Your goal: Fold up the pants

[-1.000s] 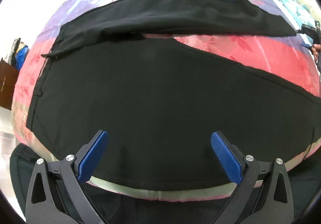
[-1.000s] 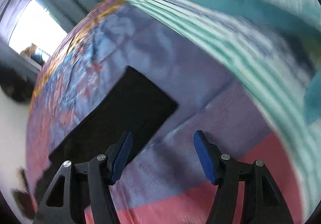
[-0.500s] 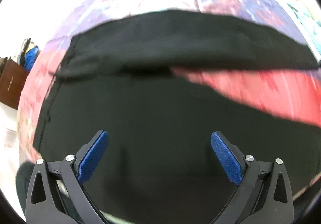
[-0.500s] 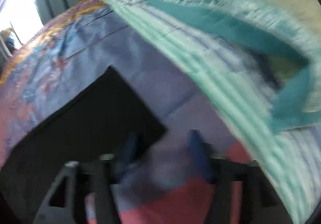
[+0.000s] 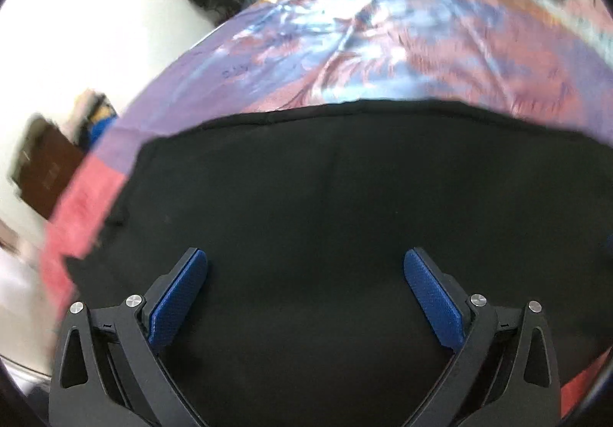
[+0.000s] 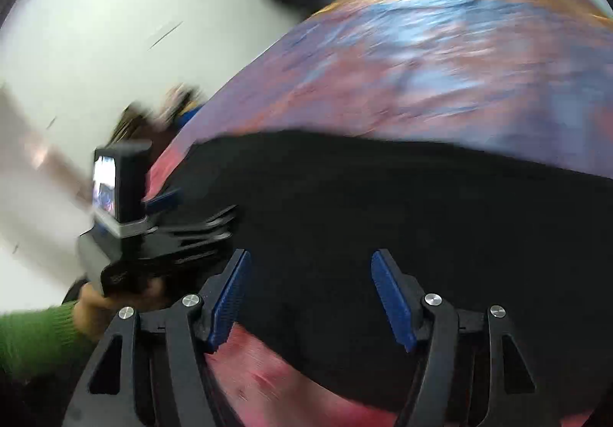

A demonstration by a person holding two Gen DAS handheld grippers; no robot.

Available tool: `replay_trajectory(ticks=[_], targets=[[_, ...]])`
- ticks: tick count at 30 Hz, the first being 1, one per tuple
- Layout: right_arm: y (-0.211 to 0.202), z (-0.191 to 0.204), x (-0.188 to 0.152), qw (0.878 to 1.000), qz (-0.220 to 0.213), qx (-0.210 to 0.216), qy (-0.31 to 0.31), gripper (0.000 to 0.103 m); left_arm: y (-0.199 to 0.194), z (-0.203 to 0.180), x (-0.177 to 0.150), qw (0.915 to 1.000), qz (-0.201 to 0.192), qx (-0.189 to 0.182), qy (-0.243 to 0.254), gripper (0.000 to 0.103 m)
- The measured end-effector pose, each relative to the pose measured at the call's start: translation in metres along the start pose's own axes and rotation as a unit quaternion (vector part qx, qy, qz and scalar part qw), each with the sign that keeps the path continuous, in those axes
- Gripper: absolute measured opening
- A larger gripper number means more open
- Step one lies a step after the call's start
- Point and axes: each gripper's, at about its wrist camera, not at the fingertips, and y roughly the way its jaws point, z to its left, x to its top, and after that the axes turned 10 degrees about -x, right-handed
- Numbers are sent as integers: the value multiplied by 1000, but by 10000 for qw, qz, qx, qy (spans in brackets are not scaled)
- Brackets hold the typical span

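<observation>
Black pants (image 5: 345,205) lie spread flat on a bed, filling the centre and lower half of the left wrist view; top edge runs as a dark line across mid-frame, left edge drops down toward the lower left. The bed is covered with a patterned bedspread (image 5: 402,55) (purple, blue and rust up top, pink band at the left edge and lower right corner).

Left gripper (image 5: 306,296) sits bottom centre of its own view, jaws wide apart, nothing between the blue pads, only black fabric seen beyond them. Whether the tips touch the cloth cannot be told.

Right wrist view is heavily blurred. The pants (image 6: 402,216) take the middle and right of the frame, pink bedspread (image 6: 276,381) showing at the bottom centre under the fabric edge, purple and blue bedspread across the upper right. Right gripper (image 6: 310,296) at bottom centre, jaws apart, nothing clamped; the pants edge crosses between the pads but they do not press on it.

At the left of the right wrist view the left gripper (image 6: 164,197) is seen from the side (camera block with a small lit screen on top), its blue-padded fingers reaching over the left end of the pants. A hand (image 6: 99,304) holds its handle at lower left, with a green sleeve (image 6: 34,335) at the frame edge.

Background: white floor (image 5: 76,44), dark blurred shapes at the top of both views, a brown box-like thing (image 5: 46,174) at mid-left of the left wrist view.
</observation>
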Motion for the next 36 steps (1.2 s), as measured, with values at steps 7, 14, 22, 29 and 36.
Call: replay_trajectory(ticks=[7, 14, 22, 29, 36], targets=[[-44, -119, -10, 9962, -39, -718, 484, 39, 9, 12, 6, 9989, 44, -382, -256, 103], [-198, -306, -84, 9104, -302, -3238, 2555, 29, 5, 6, -3, 9989, 102, -379, -247, 103], [-263, -152, -145, 9238, -803, -2693, 2601, 52, -94, -13, -29, 9856, 299, -1653, -179, 102], [-165, 34, -237, 9697, 282, -649, 2338, 61, -137, -87, -154, 9526, 1251, -2325, 1508, 102], [-288, -65, -361, 8774, -394, -2232, 4228, 51, -116, 16, -145, 9830, 1001, -1101, 1080, 103]])
